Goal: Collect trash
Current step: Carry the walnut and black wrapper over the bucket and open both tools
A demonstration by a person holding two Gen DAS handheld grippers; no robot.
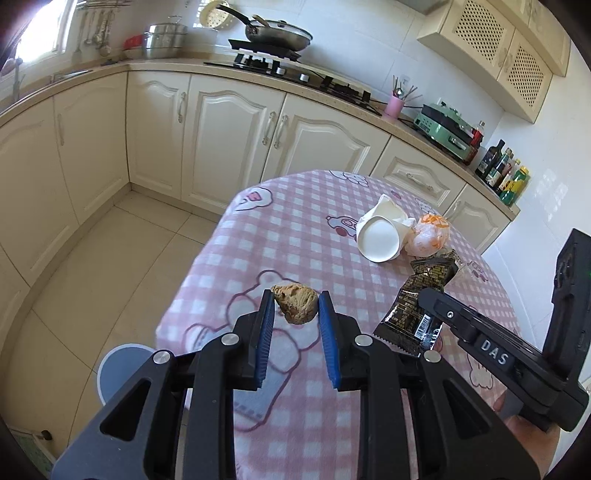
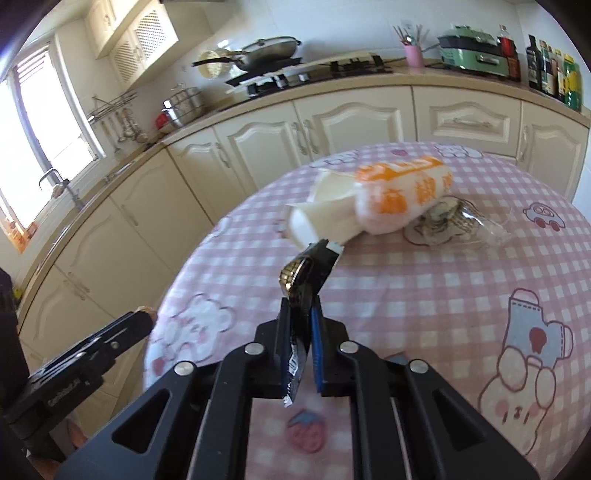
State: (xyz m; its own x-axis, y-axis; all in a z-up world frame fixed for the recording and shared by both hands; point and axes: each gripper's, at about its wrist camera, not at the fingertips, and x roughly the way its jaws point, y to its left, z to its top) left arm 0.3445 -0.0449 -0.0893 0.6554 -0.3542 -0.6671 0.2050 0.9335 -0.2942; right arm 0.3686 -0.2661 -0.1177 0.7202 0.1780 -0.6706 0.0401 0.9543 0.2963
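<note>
The left gripper (image 1: pixel 296 306) is held level above the near edge of the table (image 1: pixel 303 206), its blue pads clenched on a brown crumpled lump (image 1: pixel 295 302) that hangs clear of the pink checked cloth; just to its right the right gripper (image 2: pixel 301 314) reaches forward at much the same height, fingers pinched tight on a black and gold snack wrapper (image 2: pixel 304 280), which stands up between the pads with its barcode end trailing below. Farther across the table a crushed white paper cup (image 1: pixel 380 236) lies on its side, touching an orange and white wrapper (image 1: pixel 430 234); a crumpled clear wrapper (image 2: pixel 461 221) sits just beside those. Beyond stand the cream cabinets (image 1: pixel 221 136), with a frying pan (image 1: pixel 277 33) on the stove.
</note>
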